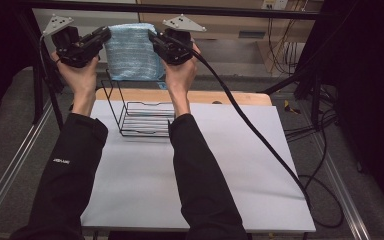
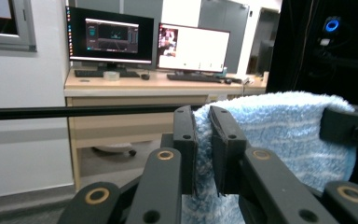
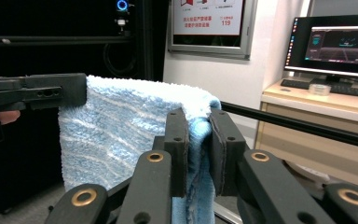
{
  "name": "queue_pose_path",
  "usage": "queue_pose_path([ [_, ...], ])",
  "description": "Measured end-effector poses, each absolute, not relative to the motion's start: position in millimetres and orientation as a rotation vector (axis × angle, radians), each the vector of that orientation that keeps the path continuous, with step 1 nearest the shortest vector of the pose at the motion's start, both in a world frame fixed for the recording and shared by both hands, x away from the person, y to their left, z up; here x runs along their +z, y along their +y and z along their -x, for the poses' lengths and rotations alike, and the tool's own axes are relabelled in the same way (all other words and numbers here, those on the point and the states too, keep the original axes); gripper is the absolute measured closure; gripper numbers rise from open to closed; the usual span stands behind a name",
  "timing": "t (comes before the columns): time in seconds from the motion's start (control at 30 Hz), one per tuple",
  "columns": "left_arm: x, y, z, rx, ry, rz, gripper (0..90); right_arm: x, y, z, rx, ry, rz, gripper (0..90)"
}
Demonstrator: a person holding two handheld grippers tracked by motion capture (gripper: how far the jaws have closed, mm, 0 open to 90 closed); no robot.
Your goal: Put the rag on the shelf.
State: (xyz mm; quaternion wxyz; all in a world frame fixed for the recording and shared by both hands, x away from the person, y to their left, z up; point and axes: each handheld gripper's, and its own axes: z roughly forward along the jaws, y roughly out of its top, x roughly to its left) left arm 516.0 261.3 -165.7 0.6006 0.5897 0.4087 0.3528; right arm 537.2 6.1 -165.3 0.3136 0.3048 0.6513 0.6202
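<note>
High view: fluffy blue striped towel (image 1: 132, 52)

Setting: laboratory or research office. Evidence: two lit monitors (image 2: 149, 42) with keyboards (image 2: 193, 77) on a wooden desk (image 2: 135, 88); black metal frame bar (image 2: 74, 112); loose cables (image 1: 300, 135) on grey floor; wall notice board (image 3: 209, 25).

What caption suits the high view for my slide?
Two tools hold a blue towel above a wire rack.

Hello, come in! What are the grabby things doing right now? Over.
Left hand-held gripper and right hand-held gripper shut on blue towel, one top corner each. Towel hanging above wire rack. Nothing in the way.
</note>
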Motion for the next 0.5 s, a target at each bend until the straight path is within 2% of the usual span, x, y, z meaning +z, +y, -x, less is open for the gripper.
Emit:
queue_pose_path([
  [0.5, -186.4, 260.6, -522.2, 0.809, 0.948, -1.439, 80.9, -186.7, 5.4, -543.4, 1.596, 1.761, -0.833, 79.0],
])
